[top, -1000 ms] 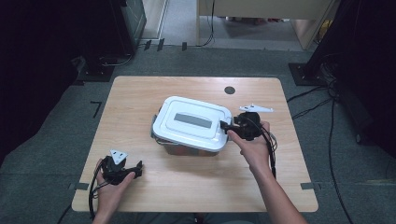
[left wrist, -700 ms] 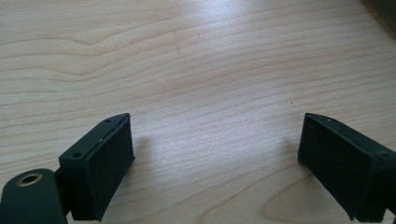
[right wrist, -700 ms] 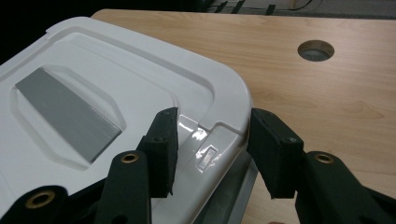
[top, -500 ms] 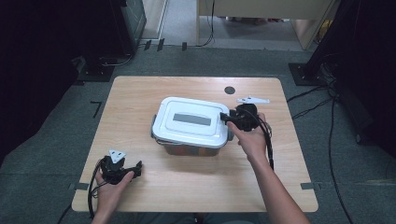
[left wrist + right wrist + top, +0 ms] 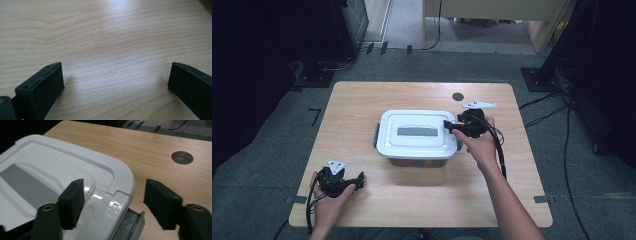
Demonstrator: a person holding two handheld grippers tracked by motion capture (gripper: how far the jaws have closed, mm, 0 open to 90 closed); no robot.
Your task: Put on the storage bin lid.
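While the left gripper point(image 5: 357, 181) rests at the near left corner of the worktop point(image 5: 362, 100), its jaws stand wide with bare wood grain between them, as the left gripper view shows point(image 5: 115, 82); they have just been opening, and nothing lies in the gap. A cable loops from it around the person's left hand point(image 5: 328, 205).

Farther in, at the middle of the worktop, sits the box point(image 5: 417, 134). Nothing stands between it and either gripper; the wood around it is bare. At its right end the right gripper point(image 5: 451, 126) reaches in over the lid's edge. In the right gripper view point(image 5: 112, 202) one jaw hangs over the lid's top, the other beside the box's right end above the wood, with the lid's corner between them. They have just been opening, the pads do not press on the lid, and a gap shows on the outer side.

The box is rectangular with rounded corners. Its white lid point(image 5: 75, 165) is glossy, with a raised rim, a stepped recess and a flat grey panel point(image 5: 25, 182) along its middle. A grey latch point(image 5: 132, 220) hangs swung outward below the lid's right end, and another grey latch point(image 5: 376, 136) shows at the left end. Colours show dimly through the near wall.

Beyond the box, a round hole point(image 5: 182, 157) pierces the worktop near its far right.
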